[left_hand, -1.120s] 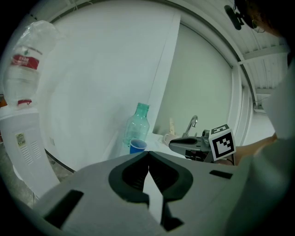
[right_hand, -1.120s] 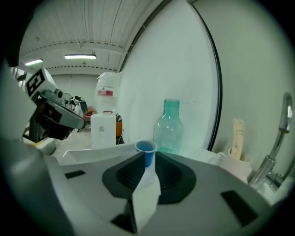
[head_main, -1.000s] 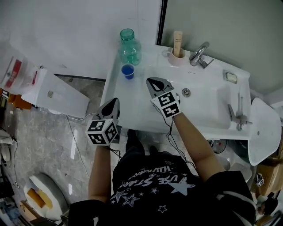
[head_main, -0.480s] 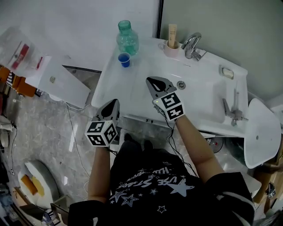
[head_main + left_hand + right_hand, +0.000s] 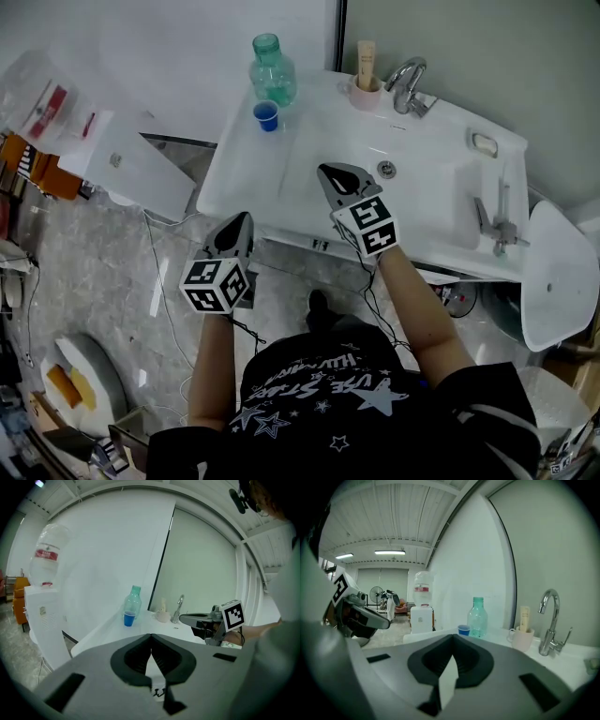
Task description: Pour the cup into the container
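While the cup [image 5: 266, 115] stands clear beside the bottle [image 5: 271, 72], left gripper [image 5: 242, 218] and right gripper [image 5: 329, 172] hang clenched, empty; farther off than before.

A faucet [image 5: 405, 82] beside a pink mug [image 5: 364, 97], perhaps holding a tube [image 5: 365, 54].

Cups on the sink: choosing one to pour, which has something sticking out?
The pale pink mug beside the faucet, with a tube standing in it; the blue cup by the green bottle has nothing protruding.
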The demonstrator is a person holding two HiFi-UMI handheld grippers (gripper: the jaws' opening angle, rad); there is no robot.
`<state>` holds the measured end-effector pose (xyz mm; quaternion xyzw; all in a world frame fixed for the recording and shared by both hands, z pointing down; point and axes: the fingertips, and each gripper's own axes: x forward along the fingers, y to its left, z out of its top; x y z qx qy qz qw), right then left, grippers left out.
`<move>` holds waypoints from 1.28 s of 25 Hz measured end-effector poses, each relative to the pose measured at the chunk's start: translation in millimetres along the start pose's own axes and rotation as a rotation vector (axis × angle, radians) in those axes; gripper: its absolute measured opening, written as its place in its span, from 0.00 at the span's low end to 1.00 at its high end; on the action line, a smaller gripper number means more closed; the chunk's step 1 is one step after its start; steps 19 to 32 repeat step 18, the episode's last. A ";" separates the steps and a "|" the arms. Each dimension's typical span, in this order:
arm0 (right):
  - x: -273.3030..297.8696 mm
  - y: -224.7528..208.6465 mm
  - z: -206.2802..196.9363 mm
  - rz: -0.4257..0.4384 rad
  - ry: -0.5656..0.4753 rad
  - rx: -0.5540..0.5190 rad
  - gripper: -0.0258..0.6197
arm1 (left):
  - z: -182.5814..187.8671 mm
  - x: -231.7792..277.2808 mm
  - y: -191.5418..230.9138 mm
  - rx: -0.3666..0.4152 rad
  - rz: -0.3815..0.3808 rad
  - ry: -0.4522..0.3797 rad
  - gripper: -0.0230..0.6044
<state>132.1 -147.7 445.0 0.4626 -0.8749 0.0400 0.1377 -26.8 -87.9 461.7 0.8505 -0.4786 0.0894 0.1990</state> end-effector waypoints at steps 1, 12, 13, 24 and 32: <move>-2.8 4.1 -0.8 -0.001 0.001 0.000 0.05 | -3.8 -5.4 -0.2 -0.005 0.001 0.000 0.05; -58.0 77.2 -0.6 -0.012 -0.006 0.000 0.05 | -41.9 -96.0 -11.0 -0.037 0.006 -0.027 0.05; -65.3 85.2 -0.7 -0.015 -0.009 0.005 0.05 | -45.7 -106.0 -13.3 -0.038 0.005 -0.029 0.05; -108.1 132.4 -4.5 -0.022 -0.014 0.013 0.05 | -69.6 -160.3 -29.0 -0.049 -0.009 -0.034 0.05; -108.1 132.4 -4.5 -0.022 -0.014 0.013 0.05 | -69.6 -160.3 -29.0 -0.049 -0.009 -0.034 0.05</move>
